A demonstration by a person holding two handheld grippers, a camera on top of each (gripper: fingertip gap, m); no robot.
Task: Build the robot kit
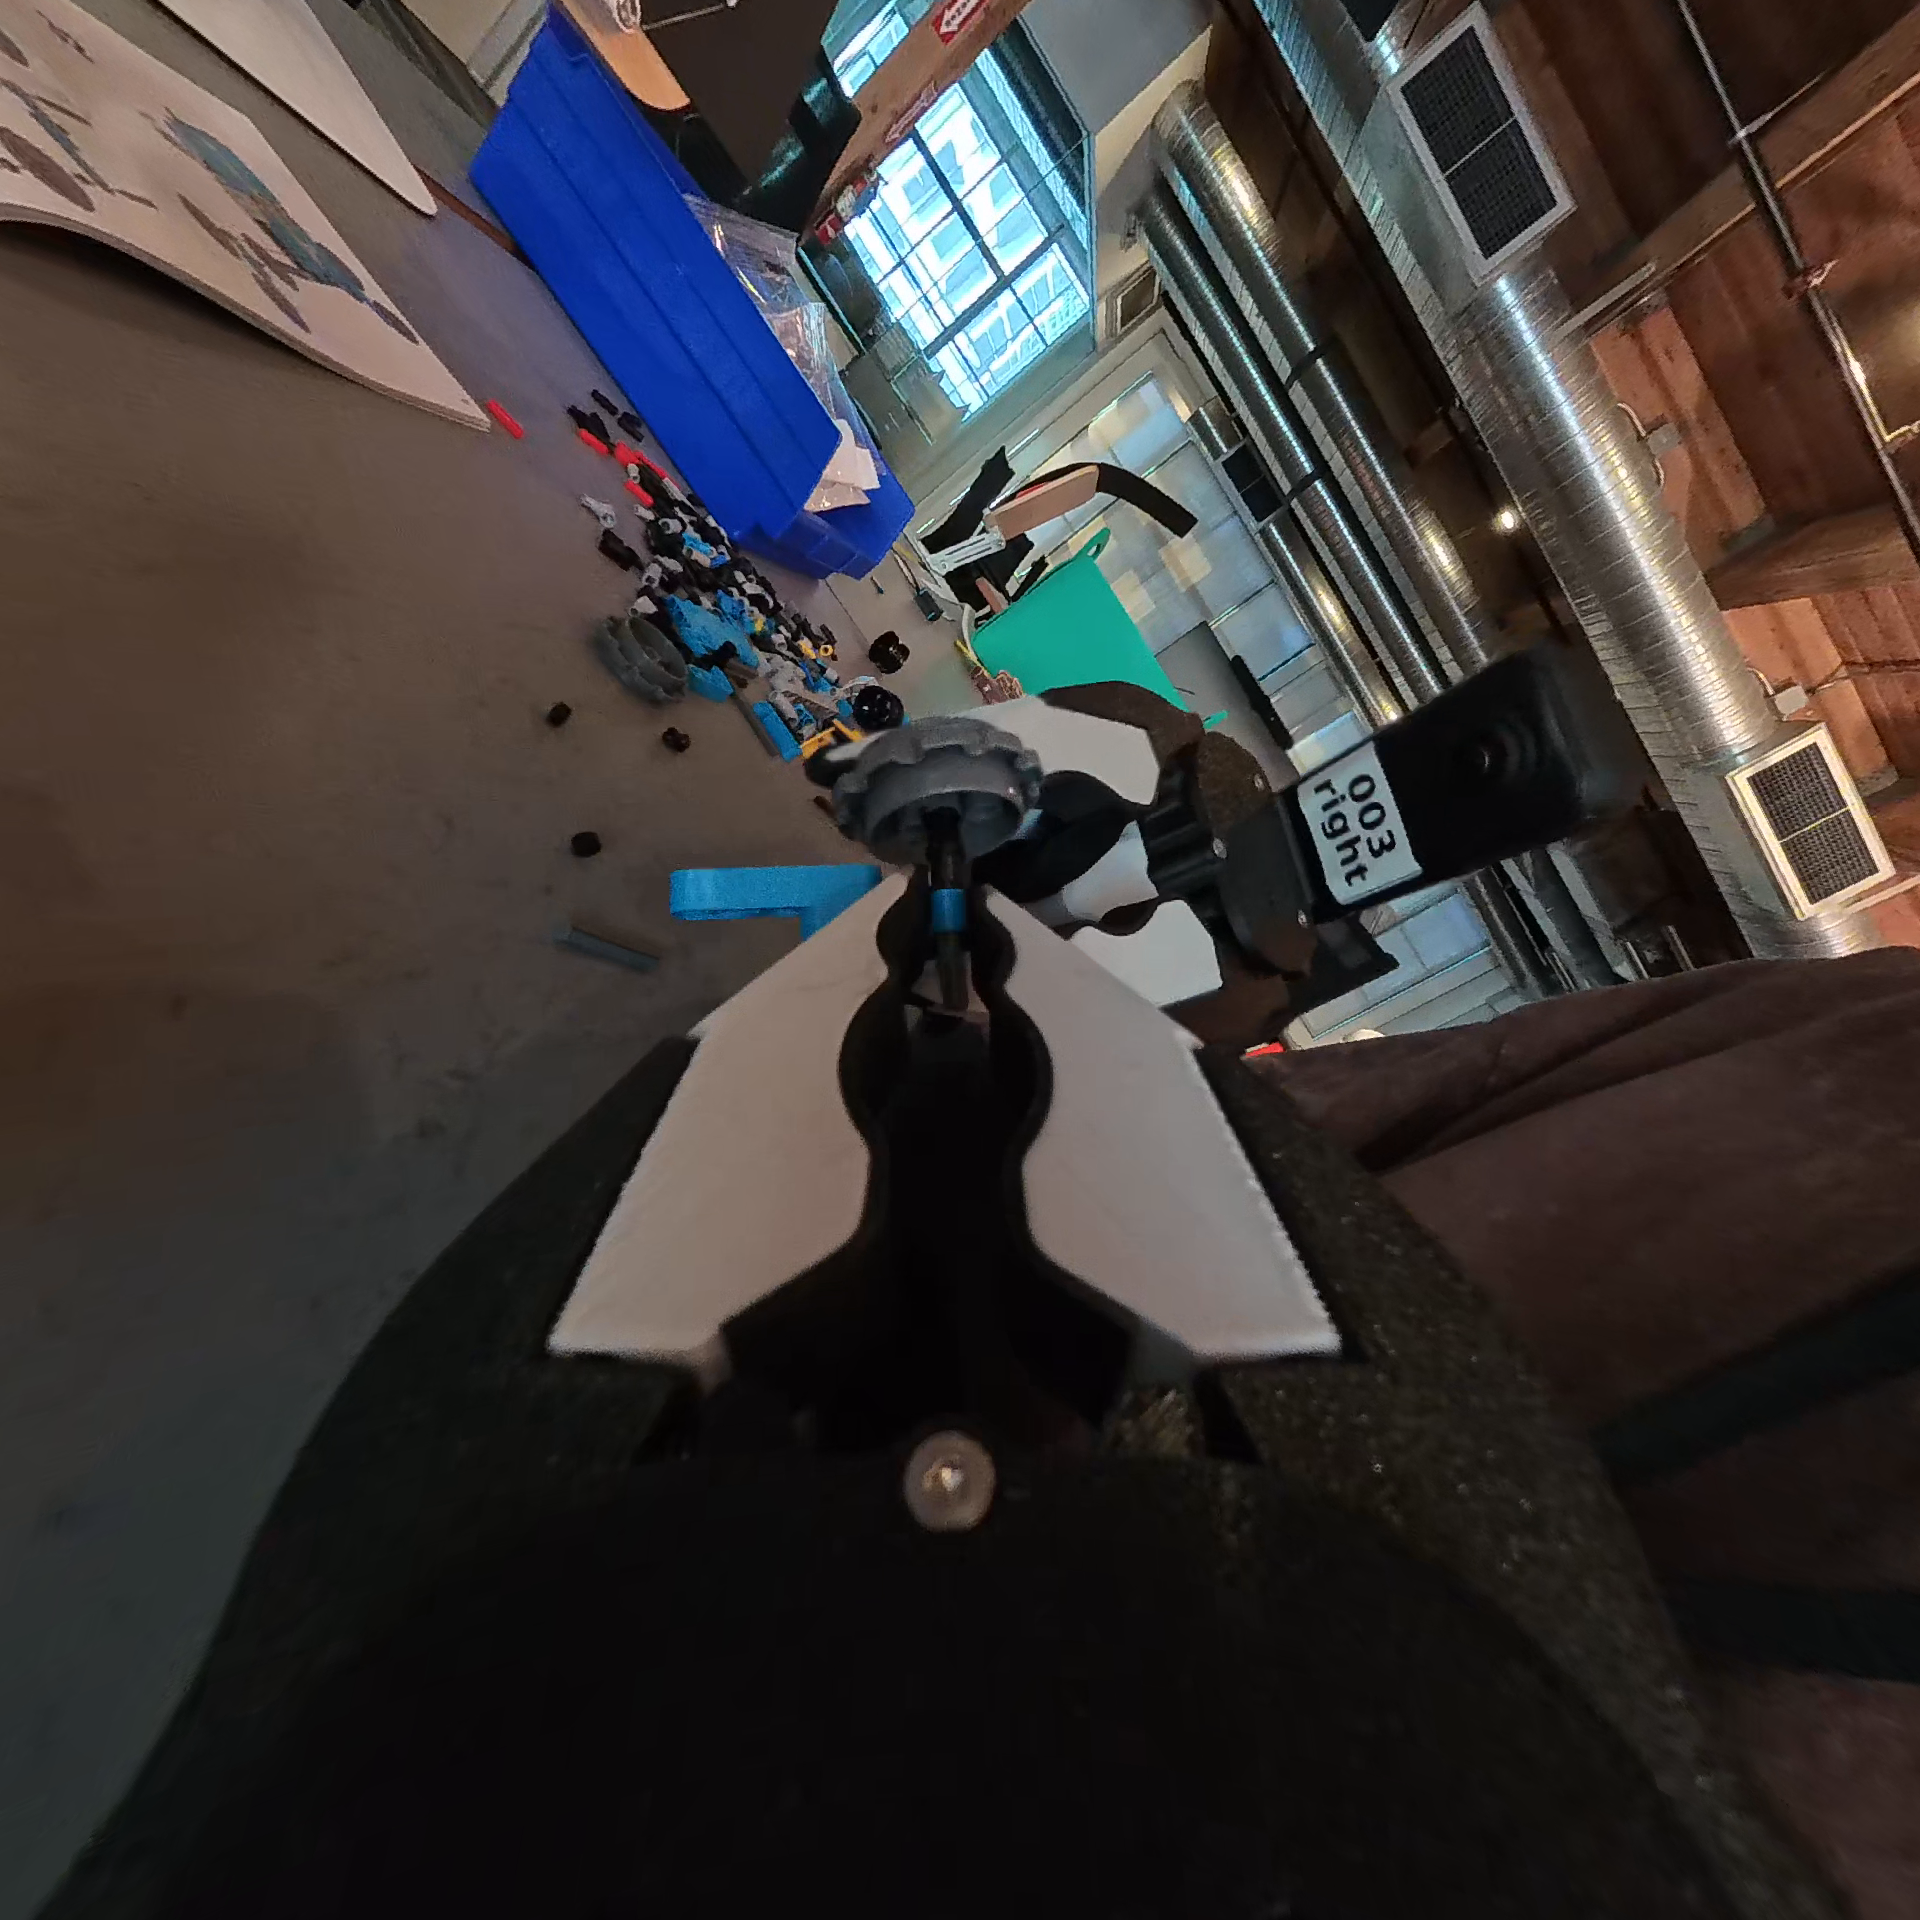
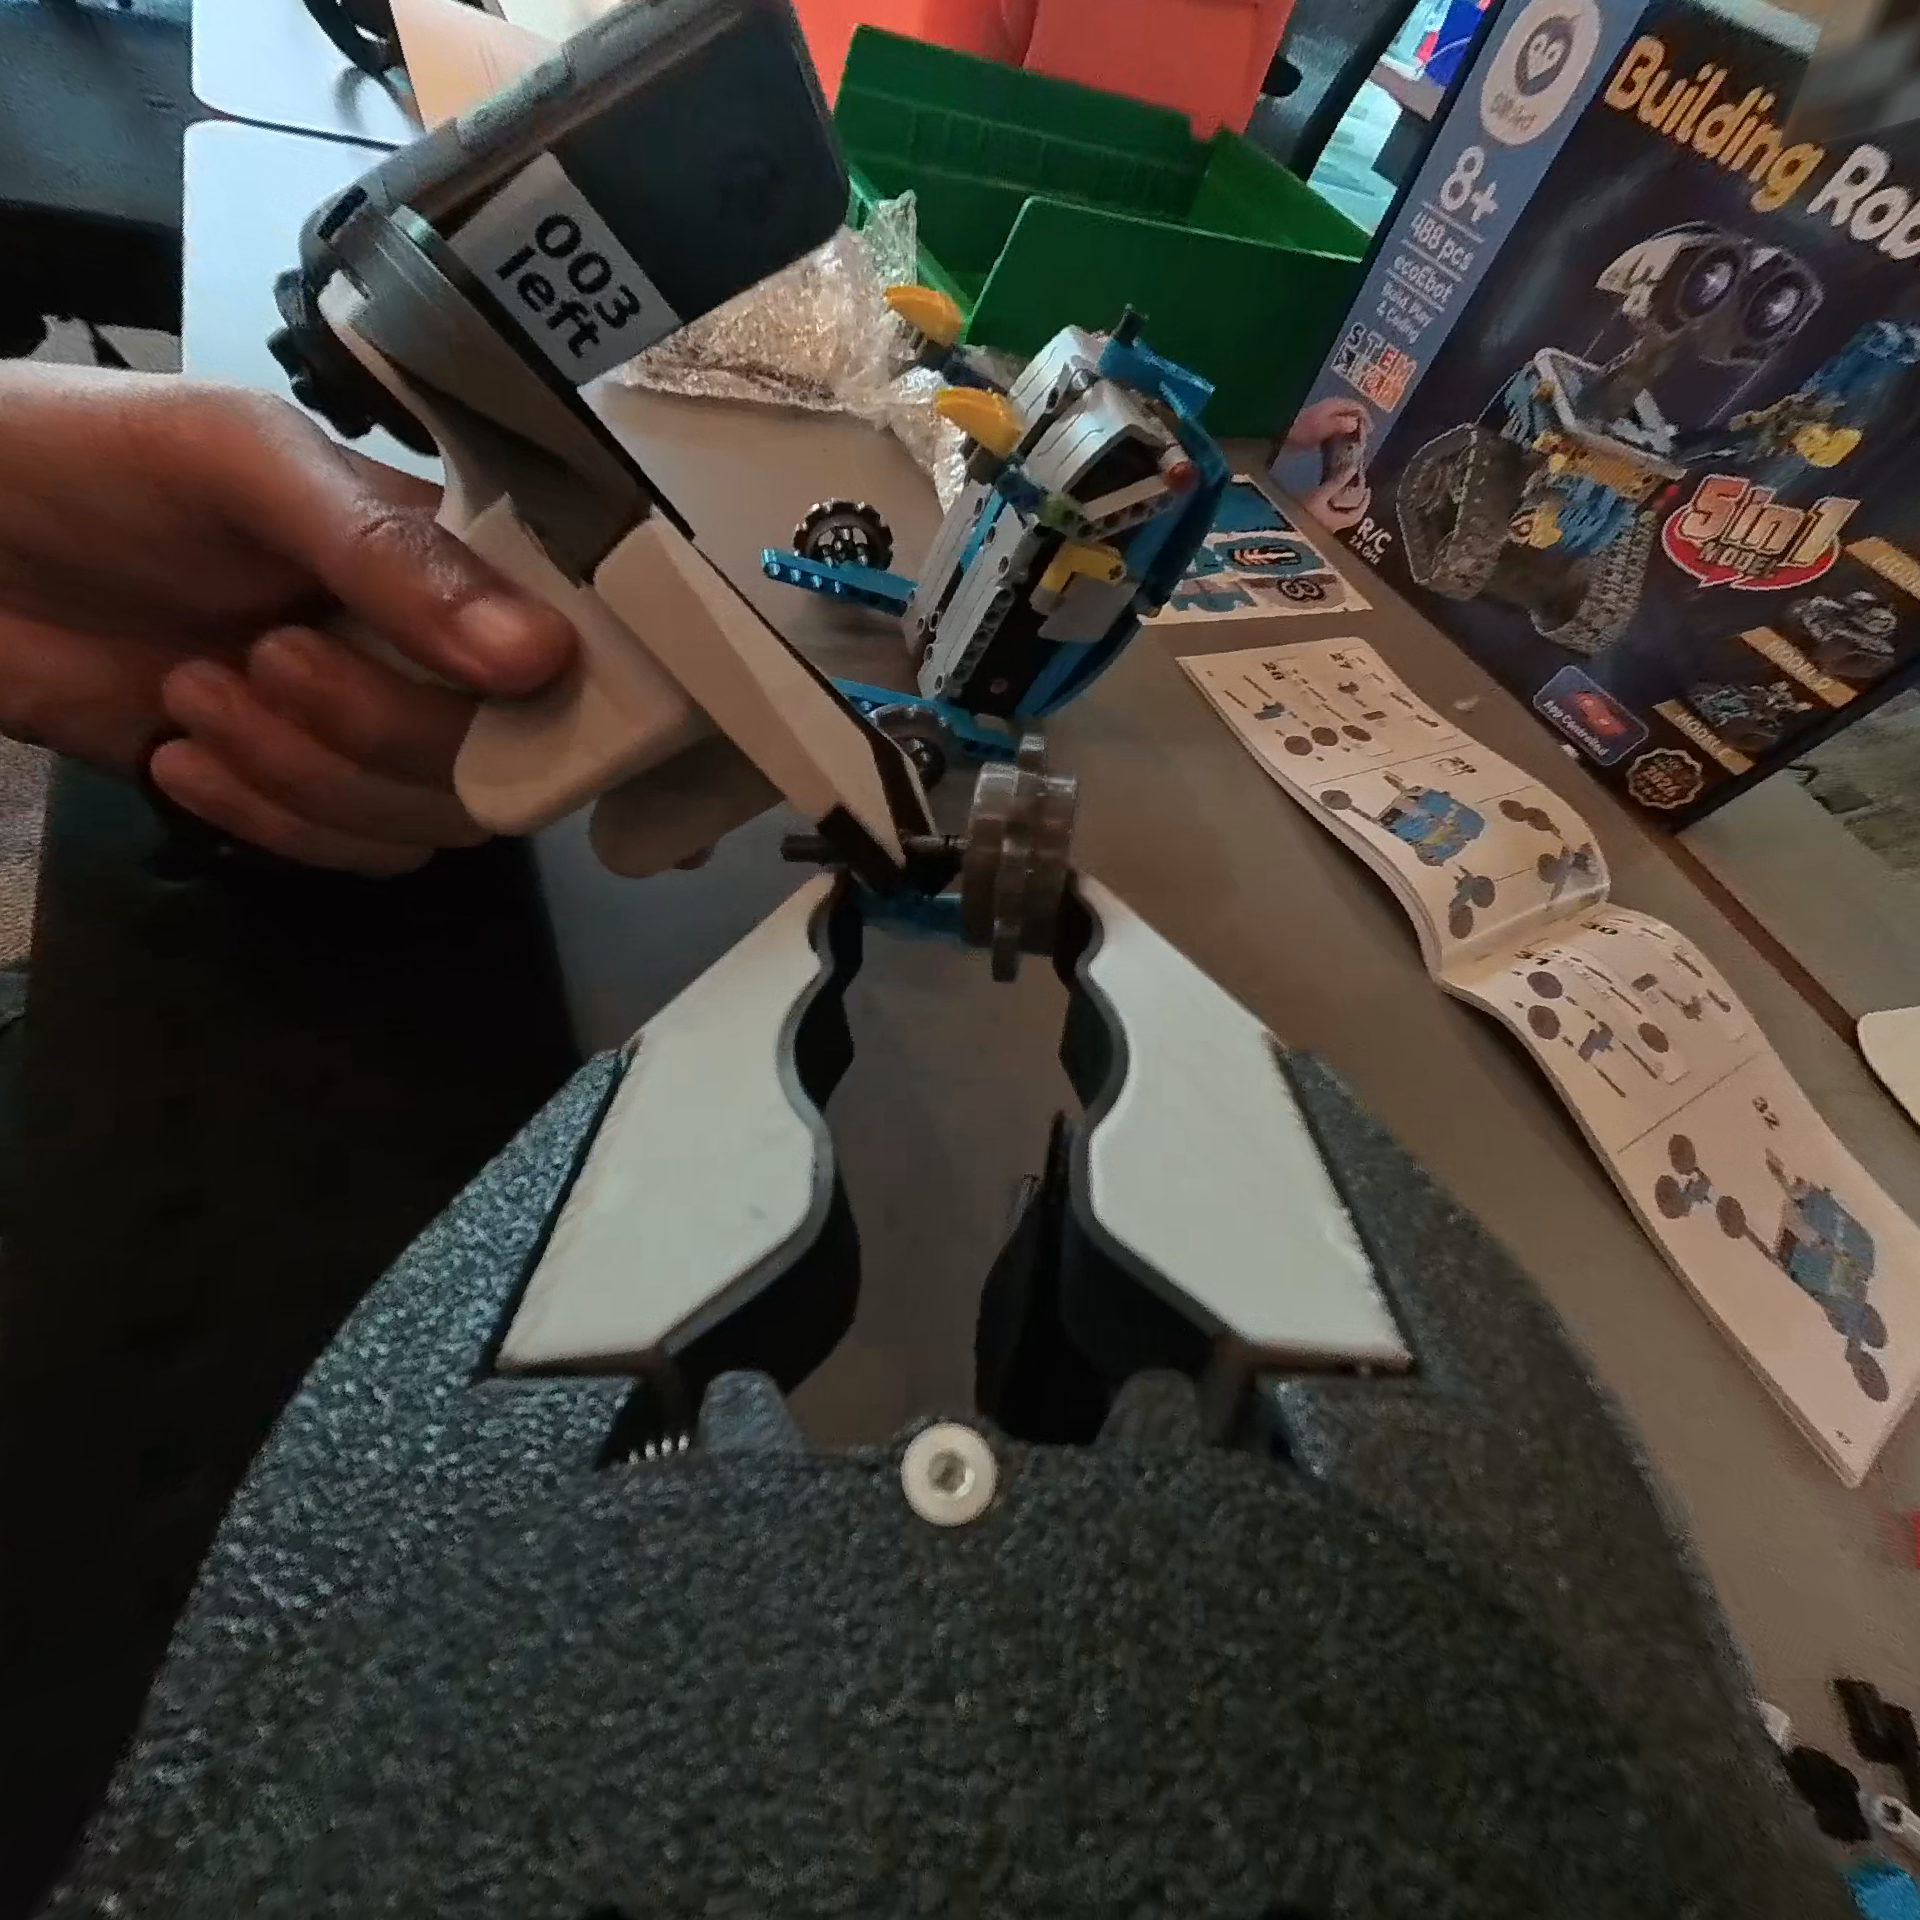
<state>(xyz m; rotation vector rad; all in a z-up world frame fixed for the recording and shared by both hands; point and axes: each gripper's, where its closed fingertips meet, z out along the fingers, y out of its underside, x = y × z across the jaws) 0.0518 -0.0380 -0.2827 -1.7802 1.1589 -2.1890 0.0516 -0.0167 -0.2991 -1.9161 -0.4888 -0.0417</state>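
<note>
Left wrist view: left gripper (image 1: 943,914) pinches a black axle (image 1: 948,925) carrying a grey wheel (image 1: 935,774). Right gripper (image 2: 961,914) stands narrowly parted around that wheel (image 2: 1013,868), with contact unclear; a booklet (image 2: 1621,1039) lies right of the wheel.

Left gripper (image 1: 945,914), white tapered fingers on a black textured body, with jaws closed to a narrow slit on a thin black axle with a blue collar (image 1: 948,920). A bare hand (image 2: 260,634) wraps its white handle from the left, thumb along the side. Right gripper (image 2: 961,914), same build, with jaws spread moderately, its fingertips (image 2: 1091,925) flanking a grey toothed wheel (image 2: 1013,868) at the axle's end. The two grippers meet tip to tip, the left angled down across the right
</note>
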